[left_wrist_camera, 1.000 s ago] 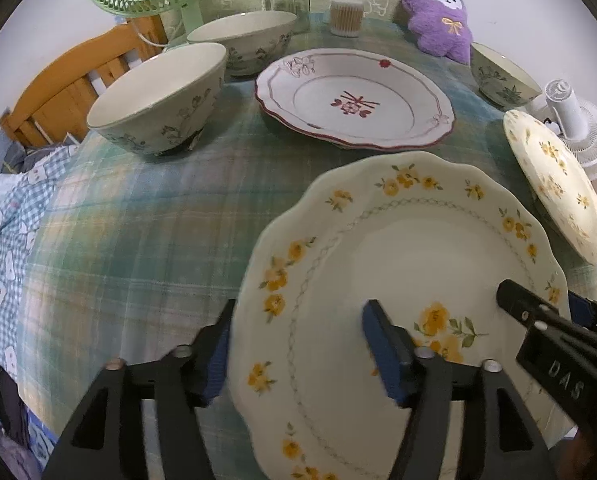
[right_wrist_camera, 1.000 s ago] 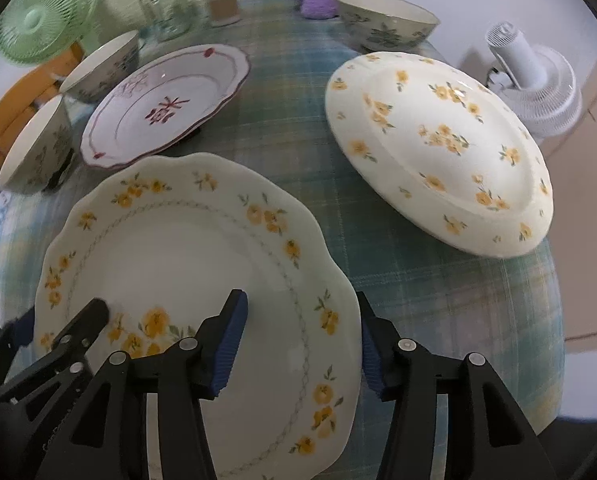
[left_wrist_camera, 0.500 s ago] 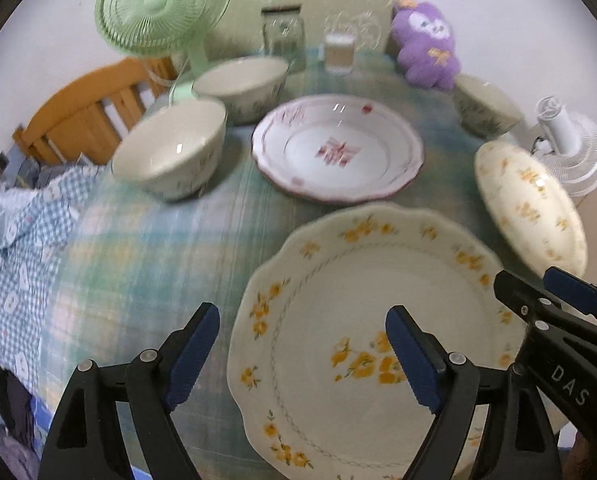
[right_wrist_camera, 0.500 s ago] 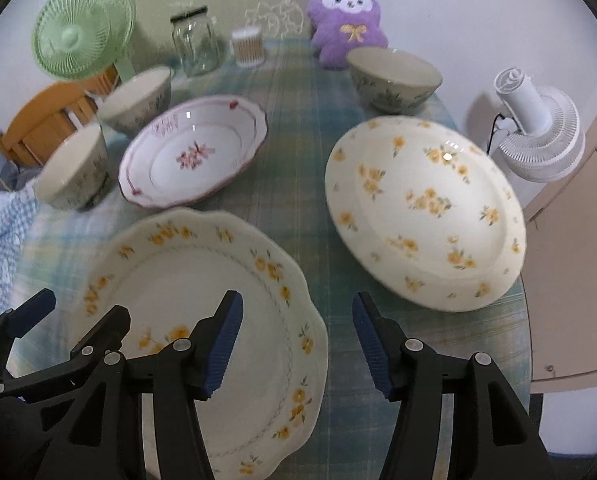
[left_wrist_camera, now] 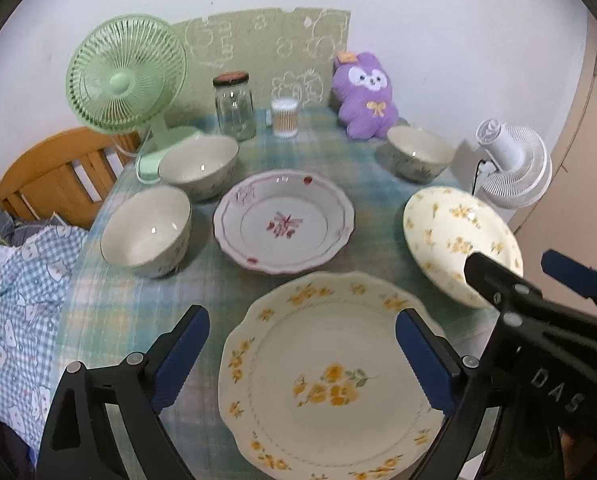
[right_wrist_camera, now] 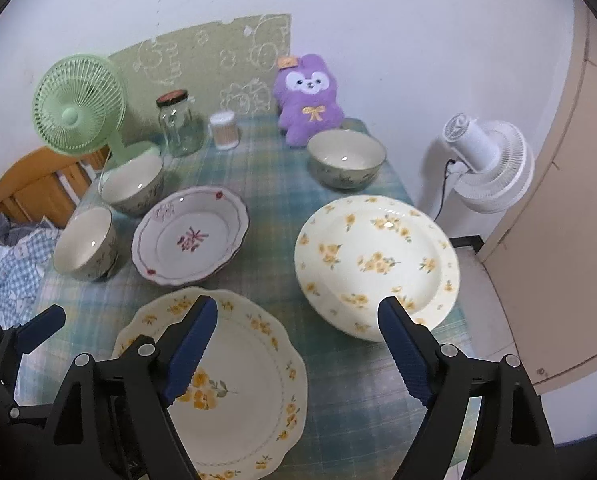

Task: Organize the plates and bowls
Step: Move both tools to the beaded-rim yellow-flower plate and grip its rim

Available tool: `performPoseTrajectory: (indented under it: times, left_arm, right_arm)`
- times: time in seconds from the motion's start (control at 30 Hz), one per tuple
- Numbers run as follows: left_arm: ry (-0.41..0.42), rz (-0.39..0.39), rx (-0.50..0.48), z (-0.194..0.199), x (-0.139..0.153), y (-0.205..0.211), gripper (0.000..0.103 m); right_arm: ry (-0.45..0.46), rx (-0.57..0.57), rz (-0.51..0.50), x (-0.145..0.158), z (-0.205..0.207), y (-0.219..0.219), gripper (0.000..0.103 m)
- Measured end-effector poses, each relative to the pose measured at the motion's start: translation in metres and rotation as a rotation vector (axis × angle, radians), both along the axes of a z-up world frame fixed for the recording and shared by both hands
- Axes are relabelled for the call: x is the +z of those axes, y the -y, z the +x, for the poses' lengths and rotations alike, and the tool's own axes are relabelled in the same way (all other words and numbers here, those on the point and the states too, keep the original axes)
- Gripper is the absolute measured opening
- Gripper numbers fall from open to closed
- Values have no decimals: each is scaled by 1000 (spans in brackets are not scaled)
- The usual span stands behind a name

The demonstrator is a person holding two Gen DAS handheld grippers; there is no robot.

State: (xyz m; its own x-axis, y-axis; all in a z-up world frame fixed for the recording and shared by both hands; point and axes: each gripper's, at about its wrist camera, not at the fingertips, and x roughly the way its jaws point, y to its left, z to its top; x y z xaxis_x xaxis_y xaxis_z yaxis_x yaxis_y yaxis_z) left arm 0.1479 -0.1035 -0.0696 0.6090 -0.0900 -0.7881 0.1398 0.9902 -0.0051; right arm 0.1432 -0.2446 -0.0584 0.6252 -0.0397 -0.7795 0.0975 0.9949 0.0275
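A scalloped yellow-flower plate (left_wrist_camera: 330,376) lies at the table's near edge; it also shows in the right wrist view (right_wrist_camera: 234,384). A deeper yellow-flower plate (right_wrist_camera: 374,260) sits at the right, a red-pattern plate (left_wrist_camera: 284,220) in the middle. Two bowls (left_wrist_camera: 146,230) (left_wrist_camera: 198,164) stand at the left, a third bowl (right_wrist_camera: 344,158) at the back right. My left gripper (left_wrist_camera: 302,360) is open and empty above the scalloped plate. My right gripper (right_wrist_camera: 298,356) is open and empty between the two yellow plates.
A green fan (left_wrist_camera: 126,76), glass jar (left_wrist_camera: 234,106), cotton-swab cup (left_wrist_camera: 284,118) and purple plush (left_wrist_camera: 364,94) line the back of the plaid tablecloth (left_wrist_camera: 118,300). A white fan (right_wrist_camera: 486,164) stands off the right edge. A wooden chair (left_wrist_camera: 54,176) and checked cloth (left_wrist_camera: 14,300) are left.
Both grippers have pulled back and risen from the scalloped plate, and their jaws have opened wider. The plate stays flat on the table.
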Motion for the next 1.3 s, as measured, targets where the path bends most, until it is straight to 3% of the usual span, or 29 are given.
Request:
performPoseTrajectory:
  times: [0.43, 0.73, 1.1, 1.3]
  left_arm:
    - [71, 15, 29, 20, 18, 60, 95]
    - [26, -37, 99, 48, 5, 107, 93]
    - [-7, -50, 154, 82, -31, 150, 88]
    - [-28, -5, 185, 98, -58, 163, 80]
  right_arm:
    - [37, 0, 12, 19, 21, 61, 85]
    - [32, 75, 22, 13, 59, 112, 85]
    - [-9, 129, 19, -23, 101, 155, 84]
    - [-54, 144, 40, -54, 120, 165, 78]
